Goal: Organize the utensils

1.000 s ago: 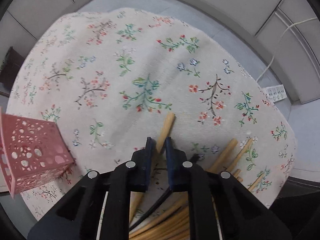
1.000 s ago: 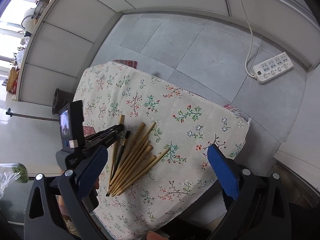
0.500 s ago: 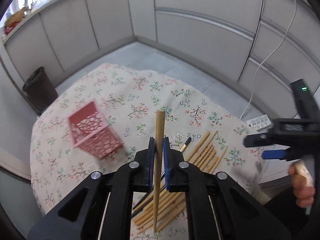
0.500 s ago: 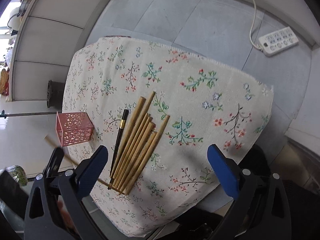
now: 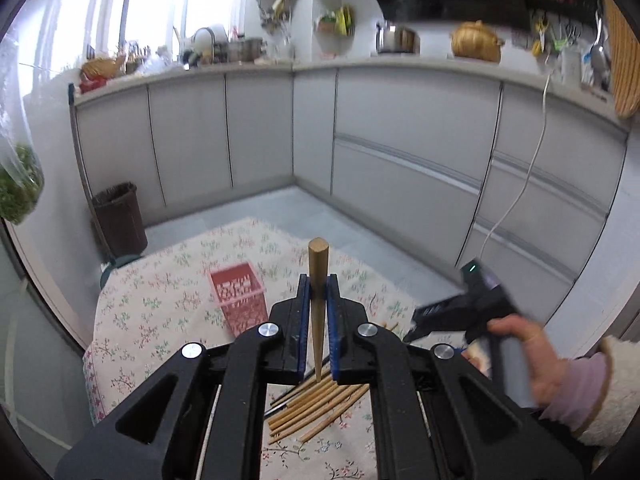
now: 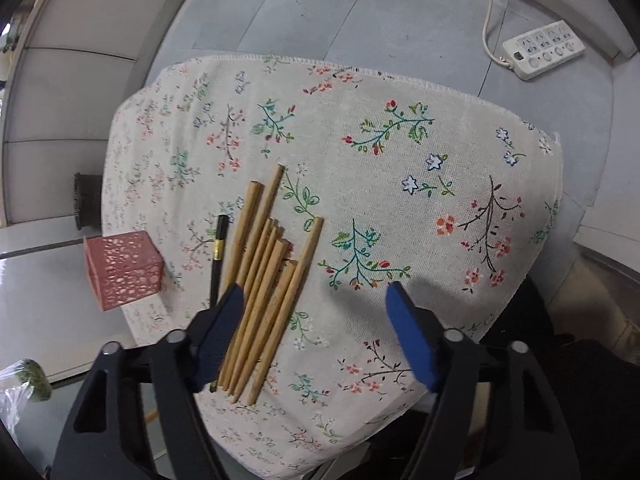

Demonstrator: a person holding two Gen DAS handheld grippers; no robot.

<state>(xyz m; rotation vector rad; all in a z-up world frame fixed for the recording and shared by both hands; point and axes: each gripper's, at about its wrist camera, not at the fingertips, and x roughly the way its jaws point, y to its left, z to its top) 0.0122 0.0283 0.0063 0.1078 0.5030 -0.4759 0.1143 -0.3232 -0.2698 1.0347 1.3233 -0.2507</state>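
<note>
My left gripper (image 5: 319, 280) is shut on a wooden chopstick (image 5: 318, 280) and holds it upright, high above the table. A pink perforated holder (image 5: 239, 298) stands on the floral tablecloth (image 5: 160, 312), below and left of the chopstick. Several wooden chopsticks (image 5: 316, 404) and one black chopstick lie under the gripper. In the right wrist view my right gripper (image 6: 316, 320) is open and empty, above the near ends of the wooden chopsticks (image 6: 268, 280). The black chopstick (image 6: 218, 256) lies left of them, and the pink holder (image 6: 122, 274) stands at the table's left edge.
A white power strip (image 6: 544, 50) with its cord lies on the tiled floor beyond the table. A dark bin (image 5: 118, 220) stands by the grey cabinets. The right hand-held gripper (image 5: 472, 308) and the person's hand show at right in the left wrist view.
My left gripper has lifted the wooden chopstick off the table and tilted up, so its view now takes in the kitchen. My right gripper has moved down closer over the chopstick pile.
</note>
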